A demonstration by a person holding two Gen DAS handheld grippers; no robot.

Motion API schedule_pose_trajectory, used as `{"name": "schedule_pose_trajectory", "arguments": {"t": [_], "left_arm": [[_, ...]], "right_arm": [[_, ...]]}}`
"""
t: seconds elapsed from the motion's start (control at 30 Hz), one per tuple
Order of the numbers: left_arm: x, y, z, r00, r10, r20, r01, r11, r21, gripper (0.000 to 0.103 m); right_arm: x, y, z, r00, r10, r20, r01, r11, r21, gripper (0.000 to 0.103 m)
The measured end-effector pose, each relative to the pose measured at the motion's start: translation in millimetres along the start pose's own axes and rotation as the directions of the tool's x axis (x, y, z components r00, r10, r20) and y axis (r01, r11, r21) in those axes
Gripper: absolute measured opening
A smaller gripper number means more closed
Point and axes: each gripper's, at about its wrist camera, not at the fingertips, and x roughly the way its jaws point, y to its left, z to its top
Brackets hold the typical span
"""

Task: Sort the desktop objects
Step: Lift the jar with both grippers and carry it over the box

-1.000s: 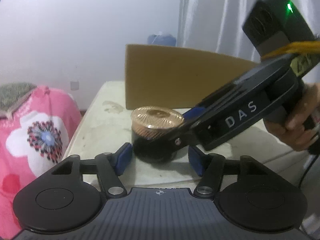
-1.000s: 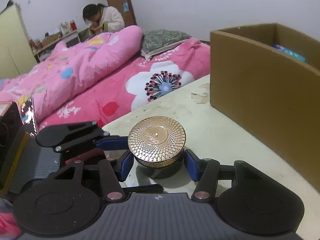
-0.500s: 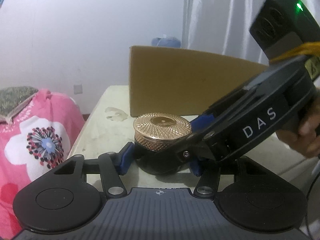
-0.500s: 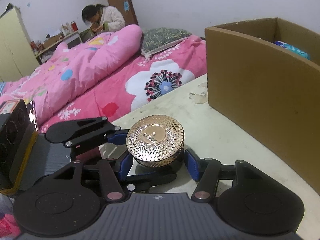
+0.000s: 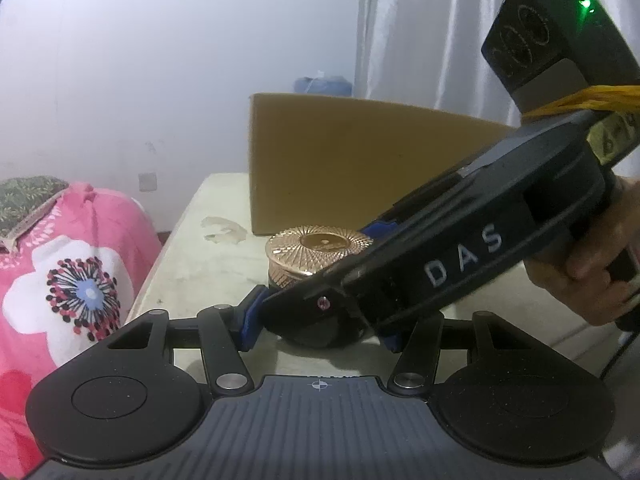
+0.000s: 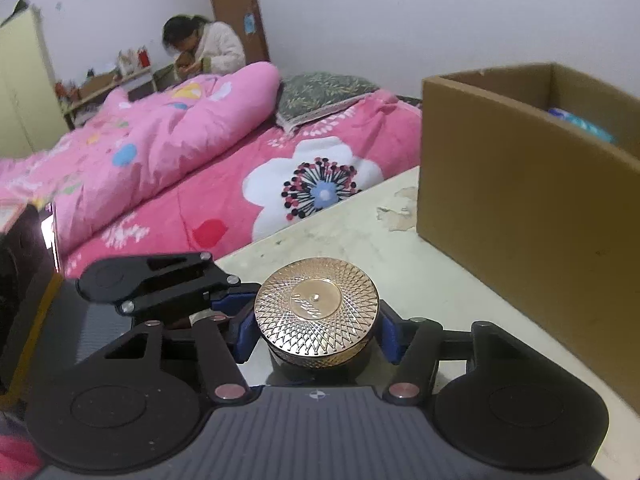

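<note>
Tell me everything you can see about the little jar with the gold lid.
The jar is round and squat: a dark glossy body under a wide gold lid, metal-looking, cut with a fine lattice around a smooth centre disc. Lid on, it stands upright on the table before the box. The left gripper clamps the body, the right gripper the lid.

We have closed our left hand-held gripper (image 5: 320, 330) in on the dark base of the gold-lidded jar (image 5: 318, 250); a second ago its blue pads stood clear on both sides. Our right hand-held gripper (image 6: 316, 334) has slid forward, and its pads now bracket the gold lid (image 6: 317, 306) closely.
</note>
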Motion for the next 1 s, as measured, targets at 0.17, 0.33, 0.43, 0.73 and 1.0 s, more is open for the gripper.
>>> {"name": "schedule_pose_trajectory", "arguments": {"t": [0.17, 0.33, 0.43, 0.73, 1.0], "left_arm": [[-8, -6, 3, 1.000, -0.010, 0.013, 0.010, 1.000, 0.019, 0.055], [-23, -7, 15, 0.998, -0.038, 0.059, 0.038, 0.999, 0.002, 0.055], [-34, -10, 32, 0.995, -0.041, 0.094, 0.038, 0.999, 0.031, 0.055], [-47, -21, 96, 0.982, -0.082, 0.169, 0.060, 0.989, 0.132, 0.055], [-37, -41, 137, 0.970, -0.089, 0.226, 0.044, 0.980, 0.195, 0.055]], "right_arm": [[-13, -2, 1, 1.000, 0.004, 0.008, -0.004, 1.000, 0.009, 0.061], [-40, 10, 9, 0.998, -0.022, 0.061, 0.025, 0.998, -0.051, 0.061], [-60, 18, 20, 0.993, -0.045, 0.110, 0.054, 0.995, -0.084, 0.061], [-119, 11, 56, 0.964, -0.066, 0.258, 0.097, 0.989, -0.108, 0.061], [-150, -12, 76, 0.917, -0.102, 0.386, 0.148, 0.985, -0.093, 0.061]]}}
